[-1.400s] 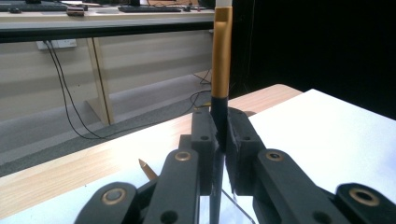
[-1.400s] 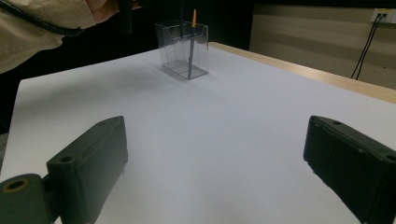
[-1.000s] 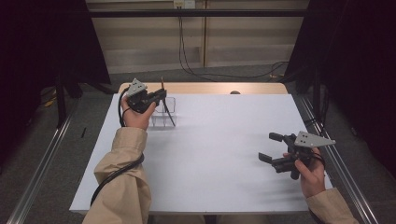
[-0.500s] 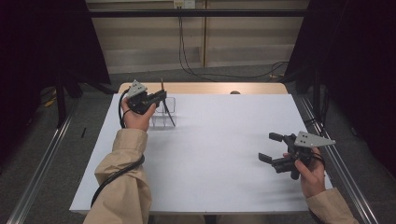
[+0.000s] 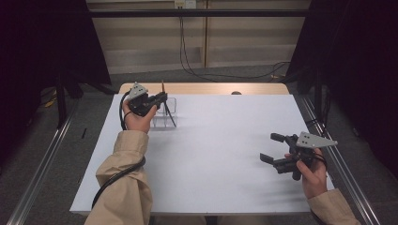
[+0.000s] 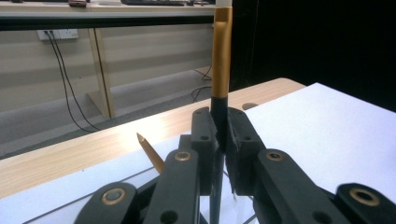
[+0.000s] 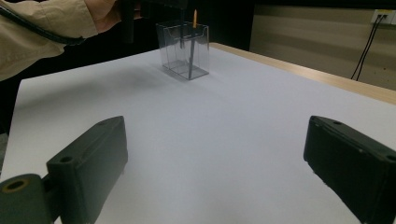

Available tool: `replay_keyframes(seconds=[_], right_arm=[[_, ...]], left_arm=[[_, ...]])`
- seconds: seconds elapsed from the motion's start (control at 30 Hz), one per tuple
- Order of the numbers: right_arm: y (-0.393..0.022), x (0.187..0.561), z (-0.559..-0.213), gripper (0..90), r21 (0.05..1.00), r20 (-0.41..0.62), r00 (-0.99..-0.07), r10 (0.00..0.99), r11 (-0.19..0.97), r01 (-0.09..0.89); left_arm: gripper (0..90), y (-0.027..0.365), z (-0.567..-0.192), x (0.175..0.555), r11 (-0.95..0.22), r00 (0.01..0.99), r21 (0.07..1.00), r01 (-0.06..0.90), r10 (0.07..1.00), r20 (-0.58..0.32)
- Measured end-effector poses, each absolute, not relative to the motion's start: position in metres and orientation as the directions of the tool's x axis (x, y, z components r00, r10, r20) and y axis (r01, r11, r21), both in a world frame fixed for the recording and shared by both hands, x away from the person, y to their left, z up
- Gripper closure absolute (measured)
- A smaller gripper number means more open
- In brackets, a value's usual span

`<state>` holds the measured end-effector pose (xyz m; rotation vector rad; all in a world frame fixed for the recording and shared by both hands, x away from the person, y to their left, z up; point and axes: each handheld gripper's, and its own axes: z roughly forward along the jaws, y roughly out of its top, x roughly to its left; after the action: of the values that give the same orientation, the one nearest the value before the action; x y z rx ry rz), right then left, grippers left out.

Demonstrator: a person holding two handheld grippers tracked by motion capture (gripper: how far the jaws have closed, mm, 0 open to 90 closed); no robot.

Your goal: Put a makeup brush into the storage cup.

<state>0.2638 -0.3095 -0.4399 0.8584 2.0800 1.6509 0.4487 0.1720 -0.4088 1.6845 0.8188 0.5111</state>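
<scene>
Gripping: the left gripper point(image 5: 162, 97) has its jaws clamped together on a pen point(image 6: 221, 70), seen in the left gripper view as an upright shaft, gold above and black where the pads point(image 6: 205, 135) press it.
Pen's place: over the clear holder point(image 5: 165, 112), near the desk's point(image 5: 225, 154) far left corner; the high view shows its dark lower part slanting down inside the holder.
Second pen: a gold pointed tip point(image 6: 149, 151) leans just beside the left gripper's jaws in the left gripper view; whether it stands in the holder I cannot tell.
Clear holder: a see-through box standing upright on the white desk, close to the far edge and the bare wooden strip point(image 5: 206, 88) behind it.
Left hand: point(image 5: 137, 119) wrapped round the gripper's body, tan sleeve point(image 5: 124, 183) running back to the near edge.
Right gripper: point(image 5: 272, 147) fingers spread wide apart with nothing between them, held by the right hand point(image 5: 313, 176) near the desk's right edge, towards the near right corner, well apart from the holder.
</scene>
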Motion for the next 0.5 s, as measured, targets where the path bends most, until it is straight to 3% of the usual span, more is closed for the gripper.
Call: replay_keyframes(seconds=[0.5], right_arm=[[-0.3091, 0.2636, -0.4398, 5.7, 0.961, 0.096, -0.758, 0.645, 0.139, 0.24]], left_arm=[[82.8, 0.1733, -0.4114, 0.448, -0.109, 0.66, 0.96, 0.259, 0.745, -0.093]])
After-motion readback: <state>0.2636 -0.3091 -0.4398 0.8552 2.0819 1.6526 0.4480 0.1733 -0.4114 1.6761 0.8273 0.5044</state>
